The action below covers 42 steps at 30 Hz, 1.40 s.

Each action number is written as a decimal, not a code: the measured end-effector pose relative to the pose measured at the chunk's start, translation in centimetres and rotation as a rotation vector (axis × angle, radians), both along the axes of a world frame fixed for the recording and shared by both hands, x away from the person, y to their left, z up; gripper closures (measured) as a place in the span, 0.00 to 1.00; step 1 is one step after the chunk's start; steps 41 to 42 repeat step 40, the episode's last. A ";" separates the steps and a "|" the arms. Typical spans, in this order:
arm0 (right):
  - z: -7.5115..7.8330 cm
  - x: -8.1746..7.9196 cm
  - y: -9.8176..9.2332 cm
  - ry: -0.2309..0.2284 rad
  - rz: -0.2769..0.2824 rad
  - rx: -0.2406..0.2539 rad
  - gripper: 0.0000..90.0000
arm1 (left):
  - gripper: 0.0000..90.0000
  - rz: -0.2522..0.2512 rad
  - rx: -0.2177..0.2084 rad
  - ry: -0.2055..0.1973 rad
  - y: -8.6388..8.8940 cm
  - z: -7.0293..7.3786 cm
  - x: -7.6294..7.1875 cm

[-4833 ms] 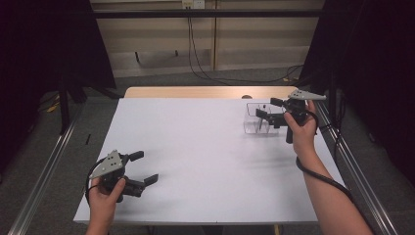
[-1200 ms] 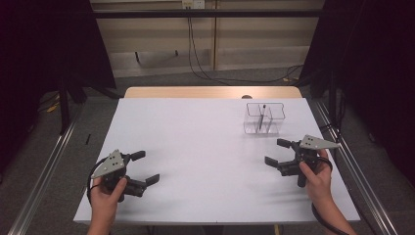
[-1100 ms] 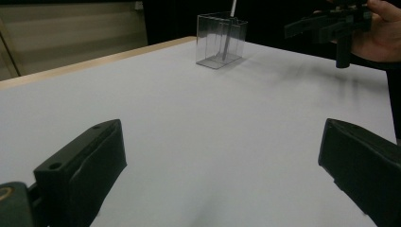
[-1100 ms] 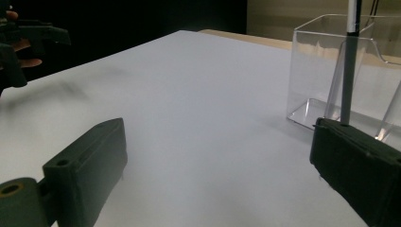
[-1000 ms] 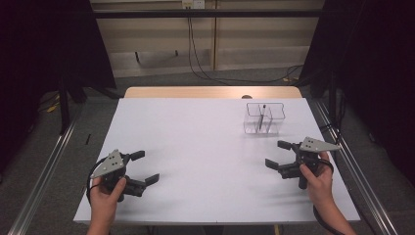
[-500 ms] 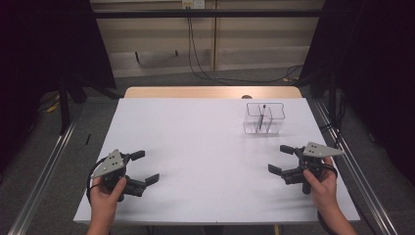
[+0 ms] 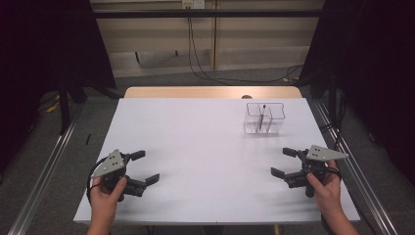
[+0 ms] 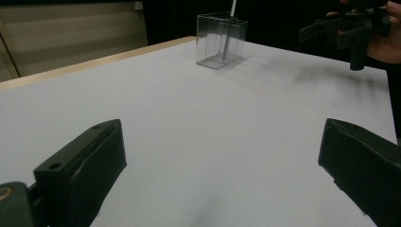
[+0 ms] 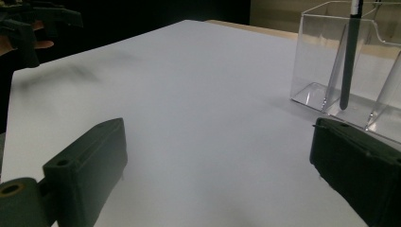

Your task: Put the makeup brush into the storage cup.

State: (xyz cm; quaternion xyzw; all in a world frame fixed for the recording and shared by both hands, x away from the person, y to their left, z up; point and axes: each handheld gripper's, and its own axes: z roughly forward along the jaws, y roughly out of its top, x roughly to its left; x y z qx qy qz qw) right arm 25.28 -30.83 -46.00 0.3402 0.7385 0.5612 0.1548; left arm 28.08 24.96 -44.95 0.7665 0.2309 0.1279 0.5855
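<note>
At the table's seven o'clock, the left gripper [image 7: 141, 168] rests with jaws apart and empty. The clear plastic divided holder [image 7: 264, 118] at one o'clock already has the thin dark pen [image 7: 262, 117] upright, so the work looks finished. At four o'clock, the right gripper [image 7: 284, 162], jaws apart, has pulled back from the holder.

1. A lab or recording studio was suggested by the bare white rectangular tabletop [image 7: 205, 147].
2. Black curtains [image 7: 44, 44] were hung on both sides.
3. Metal floor rails [image 7: 44, 171] were laid beside the table.
4. Loose black cables [image 7: 205, 63] were trailed along the beige back wall [image 7: 254, 39].
</note>
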 end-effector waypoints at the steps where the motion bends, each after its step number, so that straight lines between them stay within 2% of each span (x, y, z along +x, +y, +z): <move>1: 0.0 -0.2 -0.1 -0.001 0.002 0.000 0.05 | 0.02 0.000 0.001 0.000 0.0 0.0 0.0; 17: 0.1 -1.4 -1.3 -0.004 -0.013 0.003 0.05 | 0.02 0.000 -0.006 0.001 0.0 0.0 0.0; 23: 0.2 -1.8 -1.3 -0.012 -0.015 -0.014 0.05 | 0.02 -0.001 -0.007 0.001 0.1 0.0 0.0; 42: 0.6 -2.3 -1.6 -0.031 -0.028 -0.014 0.05 | 0.02 0.003 -0.003 0.004 0.1 0.0 0.1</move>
